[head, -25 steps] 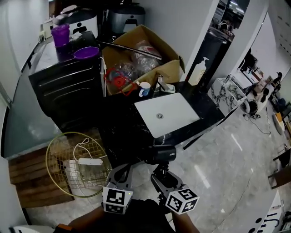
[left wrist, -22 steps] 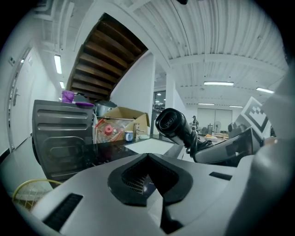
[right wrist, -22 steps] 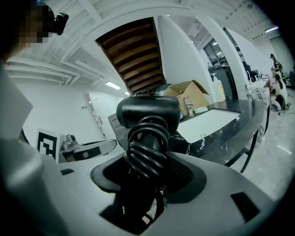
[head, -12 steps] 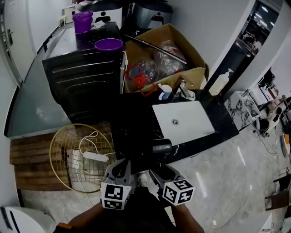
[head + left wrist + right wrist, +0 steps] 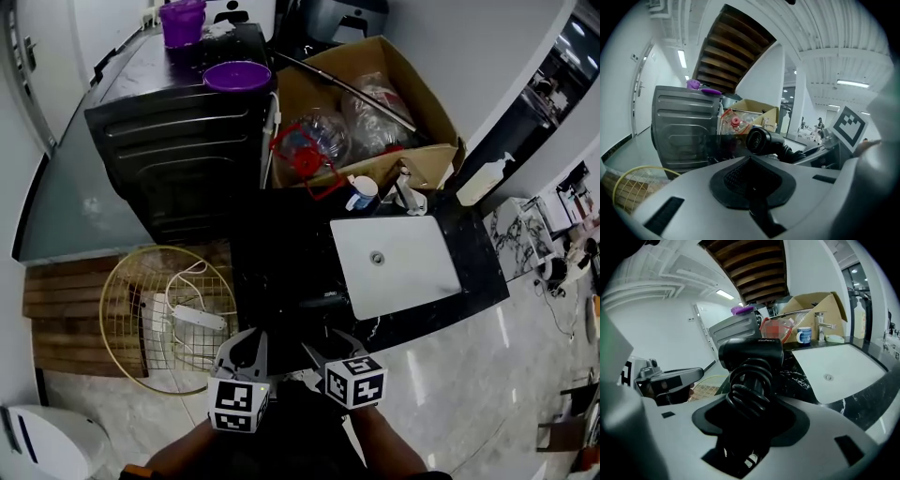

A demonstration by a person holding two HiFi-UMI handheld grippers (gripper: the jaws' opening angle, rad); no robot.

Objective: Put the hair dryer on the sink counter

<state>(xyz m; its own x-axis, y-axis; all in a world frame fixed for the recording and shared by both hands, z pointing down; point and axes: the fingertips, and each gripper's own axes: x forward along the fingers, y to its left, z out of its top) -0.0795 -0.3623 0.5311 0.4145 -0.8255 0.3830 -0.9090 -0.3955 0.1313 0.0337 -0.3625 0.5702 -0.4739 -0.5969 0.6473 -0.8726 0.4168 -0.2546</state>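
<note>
Clamps the right claw (image 5: 326,345) on the cord-wrapped handle of the hair dryer (image 5: 750,355), over the near edge of the black tabletop (image 5: 281,281), at 8 o'clock from the white sink (image 5: 398,267). Holds the left claw (image 5: 246,349) pressed together, empty, at 9 o'clock of the right.

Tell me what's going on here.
A person is working two handheld grippers. The right gripper is clamped on the cord-wrapped handle of a black hair dryer, holding it at the front edge of the black marble sink counter, beside the white rectangular basin. The left gripper hangs alongside, jaws together with nothing between them.
</note>
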